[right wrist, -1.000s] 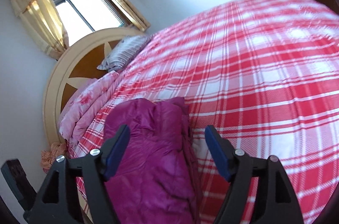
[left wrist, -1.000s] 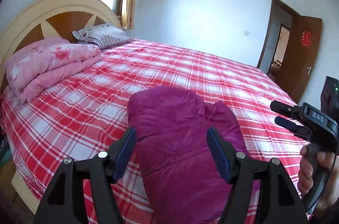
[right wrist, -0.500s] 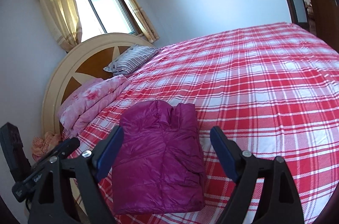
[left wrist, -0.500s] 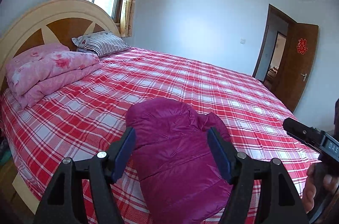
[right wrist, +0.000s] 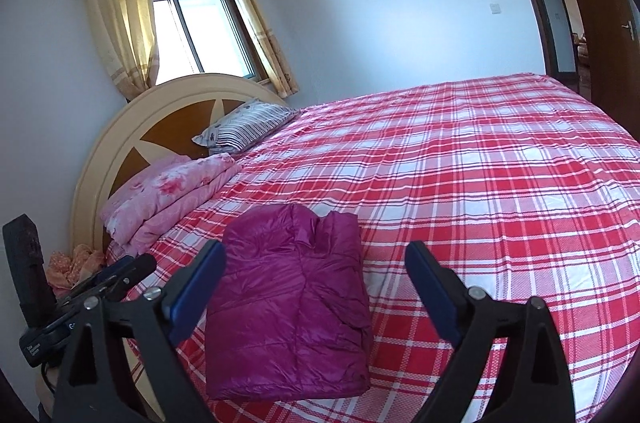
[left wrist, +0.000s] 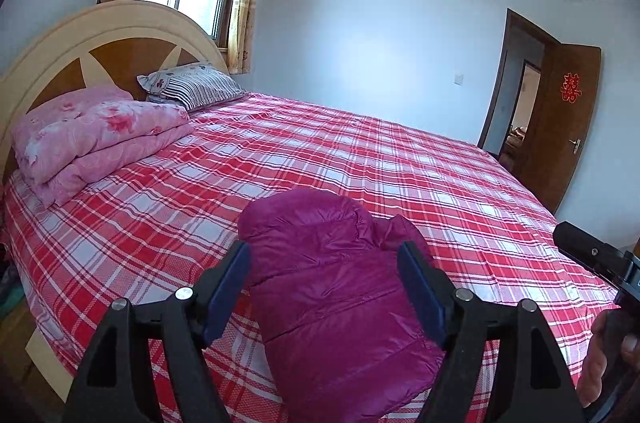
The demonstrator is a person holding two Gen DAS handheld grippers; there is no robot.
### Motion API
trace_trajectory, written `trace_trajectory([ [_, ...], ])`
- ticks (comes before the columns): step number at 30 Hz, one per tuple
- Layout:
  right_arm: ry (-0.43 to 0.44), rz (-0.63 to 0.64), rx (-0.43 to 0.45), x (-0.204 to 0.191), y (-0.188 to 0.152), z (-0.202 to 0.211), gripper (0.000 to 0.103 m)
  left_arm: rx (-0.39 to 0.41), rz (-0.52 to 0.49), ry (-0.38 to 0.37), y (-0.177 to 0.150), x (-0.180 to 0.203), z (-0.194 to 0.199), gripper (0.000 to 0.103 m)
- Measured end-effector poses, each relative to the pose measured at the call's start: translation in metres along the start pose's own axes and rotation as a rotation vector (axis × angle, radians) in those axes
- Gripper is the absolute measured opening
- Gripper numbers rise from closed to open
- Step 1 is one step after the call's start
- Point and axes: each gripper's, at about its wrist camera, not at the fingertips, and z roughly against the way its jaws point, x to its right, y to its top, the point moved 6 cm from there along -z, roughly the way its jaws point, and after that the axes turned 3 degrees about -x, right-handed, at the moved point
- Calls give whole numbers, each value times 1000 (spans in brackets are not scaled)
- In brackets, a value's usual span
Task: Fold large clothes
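On the near edge of the bed (right wrist: 500, 183), well short of the headboard (left wrist: 80, 35), the magenta puffer jacket (right wrist: 288, 299) lies folded into a compact oblong, its collar end pointing away across the red plaid sheet and its long sides roughly straight. From the headboard outward come the striped pillow (left wrist: 192, 87), then the folded pink quilt (left wrist: 96, 135), then a broad stretch of bare sheet before the jacket.

Both tongs are released. The left tongs (left wrist: 324, 287) hang above the jacket with the jaws opening and nothing pinched; the fabric seen between them lies on the bed below. The right tongs (right wrist: 316, 291) likewise stand wide with the jaws opening, clear of the cloth, the jacket showing under their left pad. The left tool also shows at the lower left of the right wrist view, toward the headboard side.

By the look of it the fold is essentially made and the step in hand is letting go and checking. To do that well, lift both tools straight off, so the slippery padded shell is not dragged open. If the puffy layers spring up, press along the middle with flat pads, then square the far corner where the collar bulges.
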Motion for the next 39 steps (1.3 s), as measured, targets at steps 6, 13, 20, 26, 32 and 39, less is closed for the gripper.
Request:
trace_trajectory([
  [6, -7, 14, 11, -3, -1, 2, 95, 7, -3, 2, 1, 0, 3, 77],
  [13, -7, 30, 23, -8, -3, 5, 98, -7, -2, 12, 0, 0, 0, 77],
  [20, -20, 20, 34, -2, -5, 6, 99, -12, -11, 38, 0, -2, -1, 78],
  [26, -26, 28, 41, -3, -5, 8, 99, 8, -34, 58, 3, 0, 3, 89],
  [32, -21, 44, 46, -6, -5, 9, 99, 26, -40, 92, 5, -1, 6, 97],
  [39, -17, 55, 45, -9, -6, 9, 99, 33, -49, 132, 6, -4, 5, 100],
])
